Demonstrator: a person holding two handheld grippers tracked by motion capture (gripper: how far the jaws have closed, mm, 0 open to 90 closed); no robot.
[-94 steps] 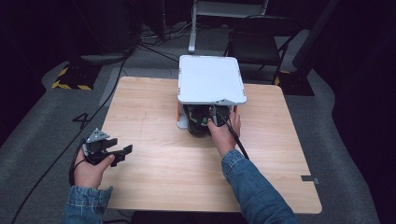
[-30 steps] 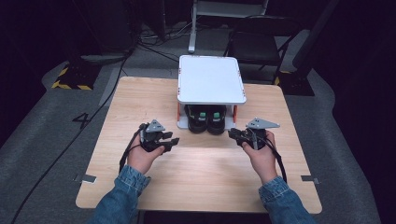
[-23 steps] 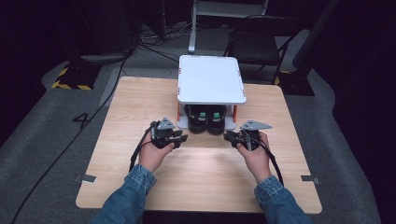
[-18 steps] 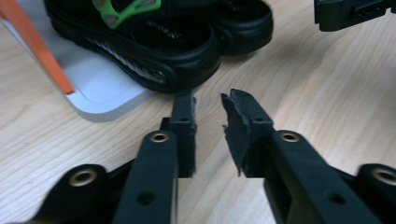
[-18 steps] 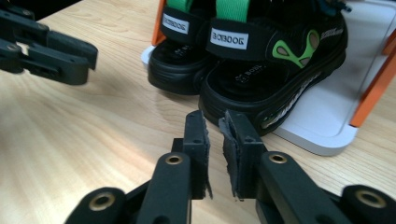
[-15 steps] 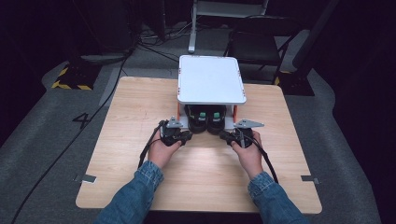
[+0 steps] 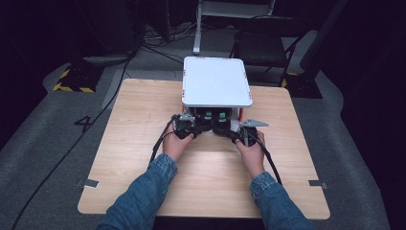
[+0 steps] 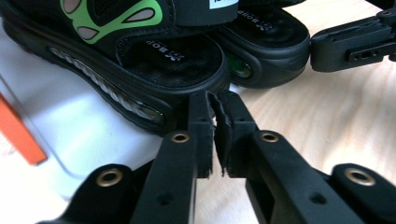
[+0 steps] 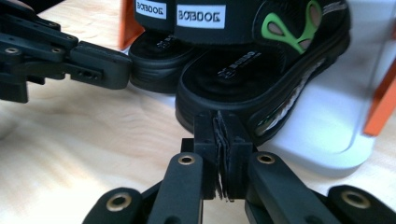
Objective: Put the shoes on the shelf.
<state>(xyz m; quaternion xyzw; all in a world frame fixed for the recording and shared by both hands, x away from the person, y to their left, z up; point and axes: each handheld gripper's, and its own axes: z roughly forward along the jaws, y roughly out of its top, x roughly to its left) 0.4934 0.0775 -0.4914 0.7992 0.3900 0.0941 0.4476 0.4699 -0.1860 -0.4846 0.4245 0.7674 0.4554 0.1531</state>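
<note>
Two black sandals with green trim stand side by side on the low white shelf [image 8: 84,135] of a small rack, heels toward me. In the left gripper view, my left gripper [image 8: 215,100] is shut with nothing in it, its tip right at the heel of the left sandal [image 8: 173,60]. The right sandal [image 8: 266,42] lies beside it. In the right gripper view, my right gripper [image 9: 218,119] is also shut and empty, its tip at the heel of the right sandal [image 9: 243,70]. From above, the left gripper [image 7: 184,127] and right gripper [image 7: 239,134] flank the sandals [image 7: 213,120].
The rack's white top plate [image 7: 216,81] overhangs the sandals, and orange legs [image 9: 383,102] stand at its corners. The wooden table [image 7: 143,124] has bare room on both sides and in front. A chair [image 7: 258,45] and cables [image 7: 95,124] lie beyond.
Both hands have moved inward and forward from the table's middle sides. The two grippers now sit at the sandals' heels under the rack.
</note>
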